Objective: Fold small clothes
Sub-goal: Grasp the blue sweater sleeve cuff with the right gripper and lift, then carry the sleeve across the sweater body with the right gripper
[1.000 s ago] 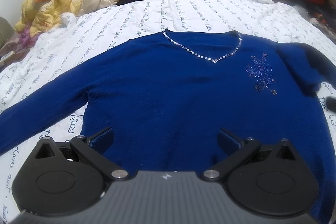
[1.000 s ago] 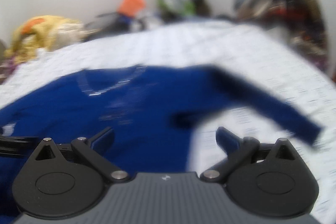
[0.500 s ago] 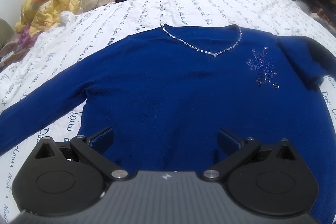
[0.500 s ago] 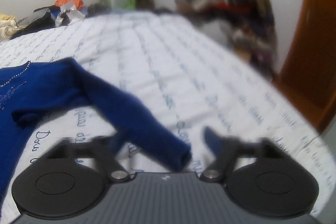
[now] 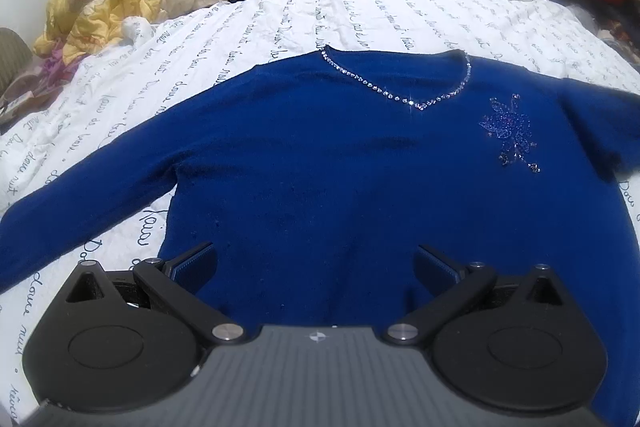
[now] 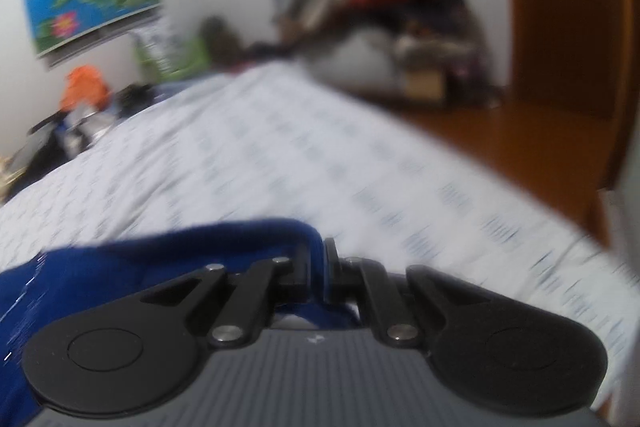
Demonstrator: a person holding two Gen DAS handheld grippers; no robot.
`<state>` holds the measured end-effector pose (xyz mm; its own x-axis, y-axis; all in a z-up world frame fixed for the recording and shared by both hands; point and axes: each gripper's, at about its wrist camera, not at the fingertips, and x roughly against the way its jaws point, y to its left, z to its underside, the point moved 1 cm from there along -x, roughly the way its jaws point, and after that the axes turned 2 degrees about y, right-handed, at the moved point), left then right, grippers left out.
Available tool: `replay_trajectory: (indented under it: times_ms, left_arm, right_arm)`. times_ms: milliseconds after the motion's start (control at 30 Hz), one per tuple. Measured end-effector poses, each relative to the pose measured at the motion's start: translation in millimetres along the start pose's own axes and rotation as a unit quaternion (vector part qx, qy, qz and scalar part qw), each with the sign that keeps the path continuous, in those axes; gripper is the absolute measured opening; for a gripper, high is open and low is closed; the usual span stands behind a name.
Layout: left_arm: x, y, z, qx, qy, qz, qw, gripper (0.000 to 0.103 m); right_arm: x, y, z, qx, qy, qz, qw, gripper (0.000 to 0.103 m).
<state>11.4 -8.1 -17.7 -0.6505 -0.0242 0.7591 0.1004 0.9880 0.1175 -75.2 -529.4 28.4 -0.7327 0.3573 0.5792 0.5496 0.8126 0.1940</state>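
Blue soft knit sweater (image 5: 360,179) sleeve is now pinched between the right gripper (image 6: 317,267) fingers, ready to fold, while the left gripper (image 5: 314,259) fingers stay wide above the hem.

right claw (image 6: 316,269) now clamped on sweater sleeve (image 6: 224,243), earlier spread wide above it

Left tongs (image 5: 314,261) gape wide; right tongs (image 6: 317,269) are clamped together.

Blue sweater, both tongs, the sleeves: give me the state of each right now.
Blue sweater: spread flat, front up, on the bedsheet.
Left sleeve: lying stretched out, unfolded.
Right sleeve: pinched and lifted.
Left tongs: open, over the hem.
Right tongs: shut on right sleeve.
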Motion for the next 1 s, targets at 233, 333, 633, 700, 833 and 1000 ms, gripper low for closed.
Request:
replay_trajectory:
  times_ms: [233,333,633,700,833,1000]
  left_arm:
    - [1,2,1,0.004,-0.001,0.0,1.0,0.103]
    - [1,6,1,0.009,0.0,-0.002,1.0,0.103]
    - [0,5,0,0.007,0.001,-0.002,1.0,0.103]
    - [-1,4,0,0.007,0.003,0.0,1.0,0.103]
    - [-2,-1,0,0.001,0.005,0.005,1.0,0.103]
    - [-3,-4,-1,-0.009,0.005,0.001,0.9999,0.103]
  right_arm:
    - [-35,-44,-41,-0.015,0.053,0.065,0.996,0.005]
    - [-53,-56,-34,-0.002,0.071,0.136,0.988,0.005]
    - [-12,-110,-9,-0.186,-0.048,0.173,0.966,0.08]
    - [1,-120,-1,-0.221,-0.052,0.116,0.967,0.08]
    - [-3,-139,32,-0.331,-0.004,-0.022,0.943,0.08]
    - [-24,-142,66,-0.421,0.012,-0.086,0.903,0.076]
